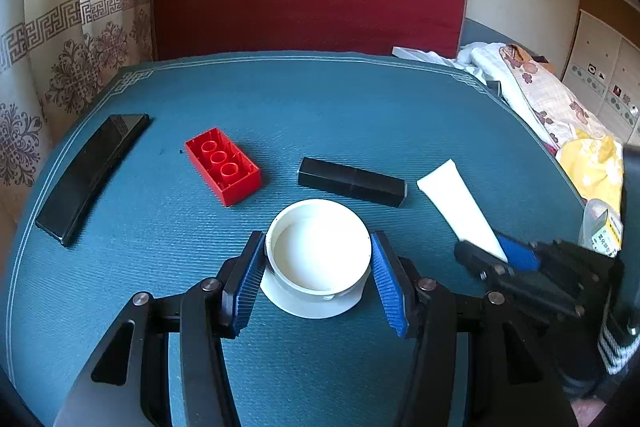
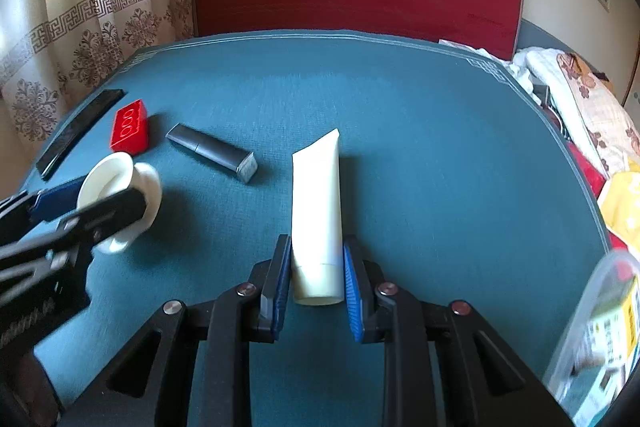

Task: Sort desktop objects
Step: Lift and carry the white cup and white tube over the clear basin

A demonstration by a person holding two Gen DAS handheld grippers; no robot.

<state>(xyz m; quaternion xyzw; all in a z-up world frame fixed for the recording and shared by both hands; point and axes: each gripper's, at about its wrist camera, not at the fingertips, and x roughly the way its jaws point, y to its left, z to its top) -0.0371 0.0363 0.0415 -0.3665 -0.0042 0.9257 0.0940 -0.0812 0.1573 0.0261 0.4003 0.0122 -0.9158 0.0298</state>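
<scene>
I have both tongs loaded: the left tongs clamp the white jar, which looks empty inside, and the right tongs pinch the cap end of the white tube, whose tail points to twelve o'clock. I'd lift the tube straight, keeping it level. On the teal surface, the red brick lies at ten o'clock of the jar, the black case at twelve.

My desk, under a teal mat, carries a black slab by its left edge, then a red brick, a black box, a white tube and a white tub nearer me.
</scene>
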